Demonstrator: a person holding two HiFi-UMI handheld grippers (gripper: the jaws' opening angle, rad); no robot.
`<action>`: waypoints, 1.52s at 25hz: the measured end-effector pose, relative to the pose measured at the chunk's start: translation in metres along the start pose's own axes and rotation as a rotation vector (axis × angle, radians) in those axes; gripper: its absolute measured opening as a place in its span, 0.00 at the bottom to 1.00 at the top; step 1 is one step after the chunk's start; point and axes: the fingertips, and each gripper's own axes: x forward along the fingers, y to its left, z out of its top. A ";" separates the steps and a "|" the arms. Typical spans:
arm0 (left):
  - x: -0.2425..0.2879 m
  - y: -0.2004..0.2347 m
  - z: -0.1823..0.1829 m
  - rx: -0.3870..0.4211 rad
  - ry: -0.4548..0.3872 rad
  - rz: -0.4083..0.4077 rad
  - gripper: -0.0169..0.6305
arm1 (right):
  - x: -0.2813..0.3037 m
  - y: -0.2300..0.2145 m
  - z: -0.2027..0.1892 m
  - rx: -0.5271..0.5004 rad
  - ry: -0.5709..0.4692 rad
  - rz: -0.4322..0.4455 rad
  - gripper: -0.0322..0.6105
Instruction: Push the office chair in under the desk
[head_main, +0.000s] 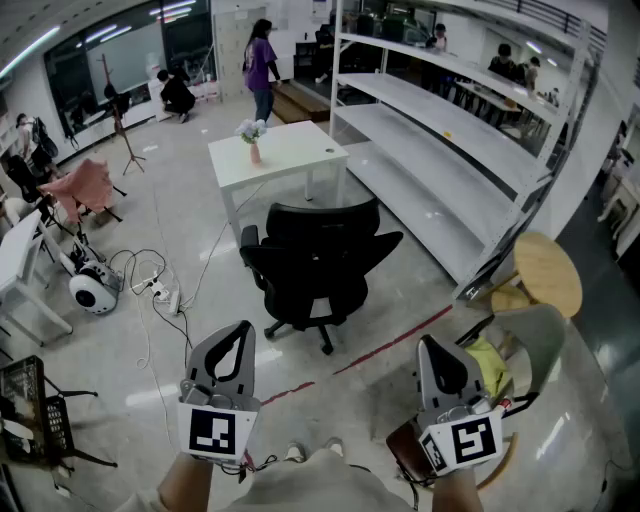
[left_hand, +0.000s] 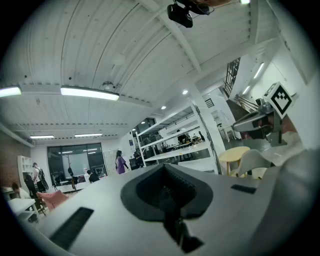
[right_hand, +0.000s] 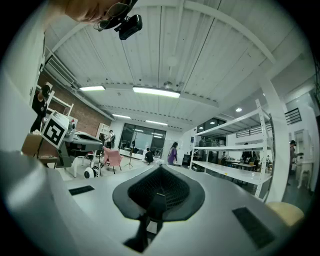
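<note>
The black office chair (head_main: 318, 262) stands upright on the floor, just short of the white surface (head_main: 285, 150). It appears to face the surface, backrest toward the person. The tongs of the left gripper (head_main: 238, 335) and right gripper (head_main: 432, 350) are closed, empty.

Office chair (head_main: 318, 262): black, matt; back + seat look like cloth/mesh.
Desk (head_main: 290, 150): white top, smooth, low sheen.
Floor (head_main: 190, 330): grey, glossy, reflects ceiling lights.
Shelving (head_main: 440, 140): white painted metal.
Round stool (head_main: 548, 272): pale wood top.
Left gripper (head_main: 238, 330) + right gripper (head_main: 432, 348): grey matt plastic shells, black textured lining.
</note>
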 end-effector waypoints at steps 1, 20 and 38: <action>0.000 -0.002 0.000 0.000 0.002 -0.002 0.04 | -0.001 -0.001 -0.001 0.011 -0.003 0.000 0.06; 0.010 -0.052 0.004 0.057 0.020 0.052 0.04 | -0.024 -0.046 -0.039 0.043 0.024 0.043 0.06; 0.045 -0.060 0.000 0.131 0.009 0.024 0.04 | 0.007 -0.056 -0.057 0.060 0.037 0.150 0.06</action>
